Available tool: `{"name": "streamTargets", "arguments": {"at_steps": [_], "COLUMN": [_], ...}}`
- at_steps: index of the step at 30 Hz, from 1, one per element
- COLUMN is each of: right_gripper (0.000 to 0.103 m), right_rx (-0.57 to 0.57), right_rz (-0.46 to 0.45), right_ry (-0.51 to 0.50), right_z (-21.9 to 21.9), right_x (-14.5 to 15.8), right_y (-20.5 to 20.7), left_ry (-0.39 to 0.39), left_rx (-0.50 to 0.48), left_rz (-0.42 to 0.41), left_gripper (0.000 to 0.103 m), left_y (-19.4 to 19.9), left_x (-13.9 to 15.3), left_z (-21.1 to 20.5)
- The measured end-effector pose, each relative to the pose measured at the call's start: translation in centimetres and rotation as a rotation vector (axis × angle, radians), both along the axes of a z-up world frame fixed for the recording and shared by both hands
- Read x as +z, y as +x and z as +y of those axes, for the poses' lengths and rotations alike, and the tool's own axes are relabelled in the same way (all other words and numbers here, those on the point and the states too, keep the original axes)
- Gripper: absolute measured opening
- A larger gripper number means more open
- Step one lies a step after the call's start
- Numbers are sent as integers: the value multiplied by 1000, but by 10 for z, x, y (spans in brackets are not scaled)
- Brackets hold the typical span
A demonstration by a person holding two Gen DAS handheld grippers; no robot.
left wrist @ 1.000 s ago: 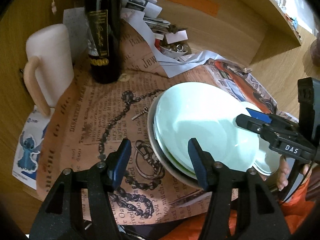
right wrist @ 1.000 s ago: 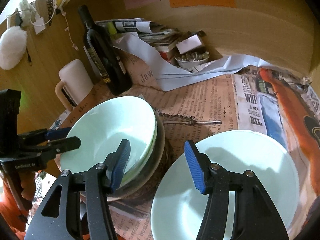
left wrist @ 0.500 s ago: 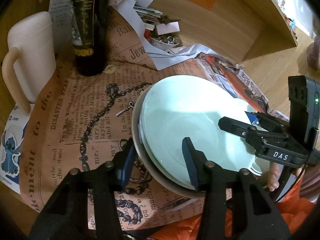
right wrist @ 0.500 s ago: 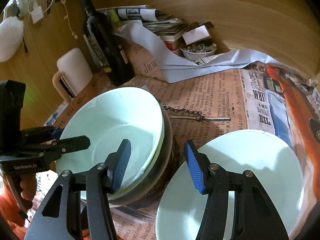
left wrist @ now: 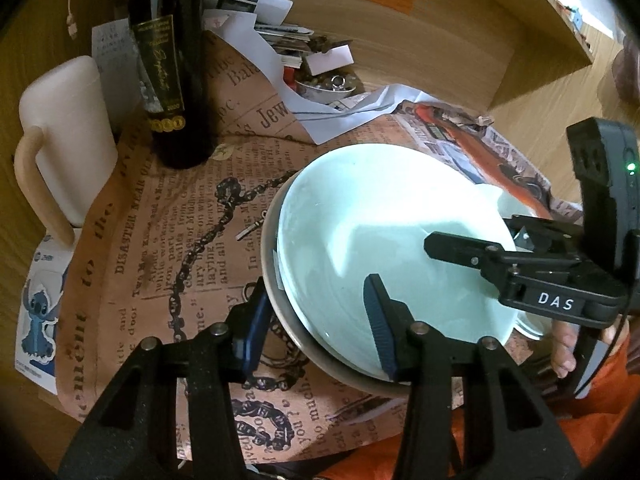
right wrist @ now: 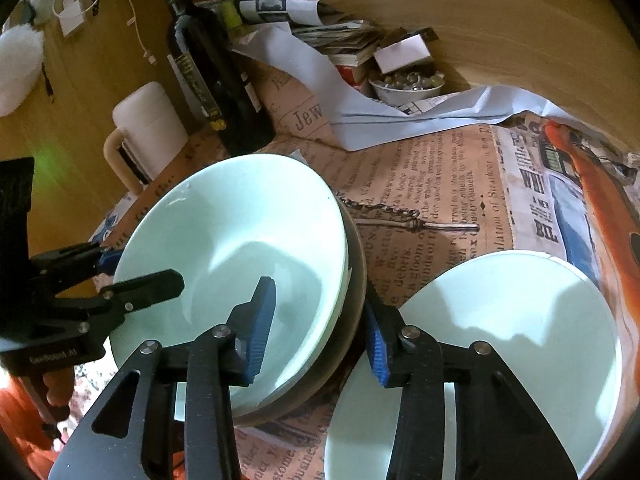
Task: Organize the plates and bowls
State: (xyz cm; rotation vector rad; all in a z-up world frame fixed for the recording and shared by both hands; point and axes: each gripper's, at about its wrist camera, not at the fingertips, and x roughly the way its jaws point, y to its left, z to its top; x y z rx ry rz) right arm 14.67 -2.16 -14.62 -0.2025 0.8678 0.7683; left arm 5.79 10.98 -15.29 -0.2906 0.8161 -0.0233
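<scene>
A stack of pale green bowls (left wrist: 384,248) sits in a dark grey outer bowl (left wrist: 280,312) on newspaper. It also shows in the right wrist view (right wrist: 240,248). My left gripper (left wrist: 316,324) is open and straddles the stack's near left rim, one finger outside, one inside. My right gripper (right wrist: 320,328) is open and straddles the stack's right rim. It shows from the side in the left wrist view (left wrist: 472,252). A pale green plate (right wrist: 500,344) lies to the right of the stack.
A dark wine bottle (left wrist: 168,72) and a cream mug (left wrist: 64,136) stand at the back left. A small dish of trinkets (right wrist: 408,88) and piled papers (right wrist: 328,36) sit at the back against a wooden wall. Newspaper (right wrist: 460,176) covers the table.
Both grippers have moved in over the bowl stack. Each now has one finger inside the rim and one outside. The bowls have not moved.
</scene>
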Motion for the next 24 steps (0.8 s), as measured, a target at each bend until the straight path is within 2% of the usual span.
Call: {"name": "streamTargets", "arguments": {"at_steps": [11,24], "right_gripper": [35,35], "right_rx": [-60,-73], "right_rz": [-29,-24], "right_ry": [29,59], "right_z": [0,0], "right_x": [2,6], "right_y": [-5,-6], "left_ry": [-26,-32], "left_rx": [59,98], "left_rz": [-7,-32], "left_gripper": [46,46], "left_y": [0,-4], "left_x": [2,12], "left_z": [1,2]}}
